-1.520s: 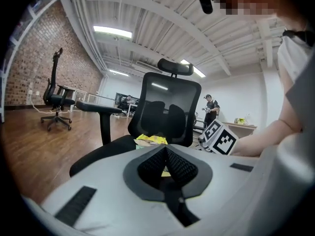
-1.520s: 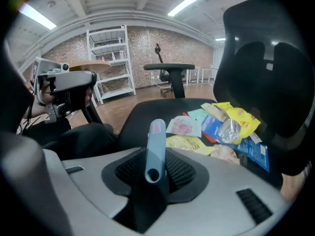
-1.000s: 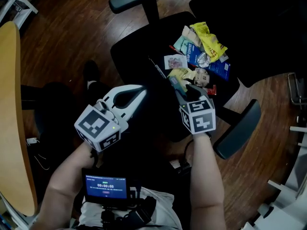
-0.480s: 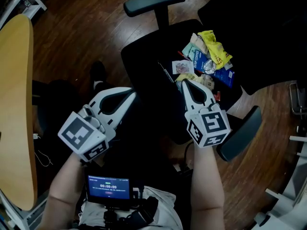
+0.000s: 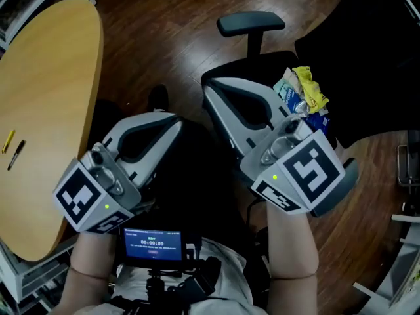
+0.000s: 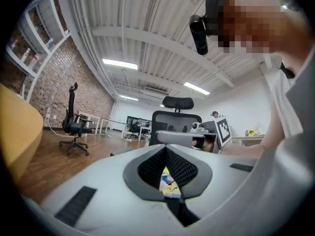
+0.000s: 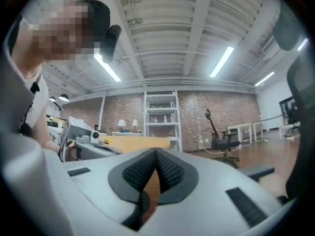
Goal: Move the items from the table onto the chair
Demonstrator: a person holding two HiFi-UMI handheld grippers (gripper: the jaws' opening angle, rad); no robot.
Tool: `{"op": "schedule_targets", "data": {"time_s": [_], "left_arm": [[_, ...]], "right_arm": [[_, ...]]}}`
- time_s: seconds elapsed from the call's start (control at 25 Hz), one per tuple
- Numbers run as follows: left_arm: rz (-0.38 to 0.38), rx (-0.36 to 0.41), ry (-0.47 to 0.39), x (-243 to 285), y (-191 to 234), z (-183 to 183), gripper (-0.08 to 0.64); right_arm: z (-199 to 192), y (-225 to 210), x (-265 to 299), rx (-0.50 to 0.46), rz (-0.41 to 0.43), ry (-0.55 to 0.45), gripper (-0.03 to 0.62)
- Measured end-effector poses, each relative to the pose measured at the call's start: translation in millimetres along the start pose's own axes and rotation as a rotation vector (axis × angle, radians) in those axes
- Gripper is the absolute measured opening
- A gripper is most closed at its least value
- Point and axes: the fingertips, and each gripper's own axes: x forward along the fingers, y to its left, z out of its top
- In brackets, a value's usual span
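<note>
Lying on worktop [image 5: 59, 77]: yellow pen [image 5: 7, 141], black pen [image 5: 16, 155], side by side. Left claw [image 5: 174, 121], right claw [image 5: 210, 89]: both closed, empty. Risk: a nudged pen may roll off.

— What is seen on the table [image 5: 52, 77]?

— Two small items are found near the left edge of its rounded, pale wooden top: a yellow pen [image 5: 8, 141] and a black pen [image 5: 16, 155]. Both are laid flat and slanted the same way, just beside each other.

— And the chair [image 5: 251, 23]?

— It is black, with one armrest turned toward the table. A heap of packets [image 5: 298, 97] is piled on its seat, close to the backrest. A crumpled yellow packet [image 5: 310, 87] is seen on top, with a blue packet [image 5: 287, 96] just beside it. The near part of the heap is covered from view.
</note>
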Motion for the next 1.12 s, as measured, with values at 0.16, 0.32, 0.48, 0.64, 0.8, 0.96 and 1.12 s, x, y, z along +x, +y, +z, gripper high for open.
{"op": "schedule_targets", "data": {"time_s": [0.16,0.32,0.48,0.64,0.8,0.96,1.12], "left_arm": [[0.079,0.043,-0.038,-33.0,8.0,28.1,0.020],[0.131,0.037,-0.074,-71.5,10.7,51.4,0.018],[0.209,0.025,-0.073,-109.1,19.8,57.1,0.019],[0.312,0.042,-0.072,-160.6,37.3,58.7,0.018],[0.410,0.058,-0.067,-214.4,50.9,58.2,0.018],[0.497,0.050,-0.064,-257.8,59.0,56.7,0.018],[0.578,0.046,-0.060,-295.5,66.2,53.7,0.018]], "right_arm": [[46.7,42.5,27.7,-0.065,0.139,-0.056,0.002],[72.3,84.6,46.2,-0.069,0.261,-0.097,0.002],[71.6,114.9,65.1,-0.022,0.325,-0.091,0.002],[58.4,150.4,96.4,0.029,0.417,-0.088,0.002],[48.8,194.0,125.4,0.061,0.500,-0.083,0.002],[41.7,232.0,146.3,0.088,0.573,-0.060,0.002],[36.2,262.0,165.6,0.107,0.634,-0.043,0.002]]}}
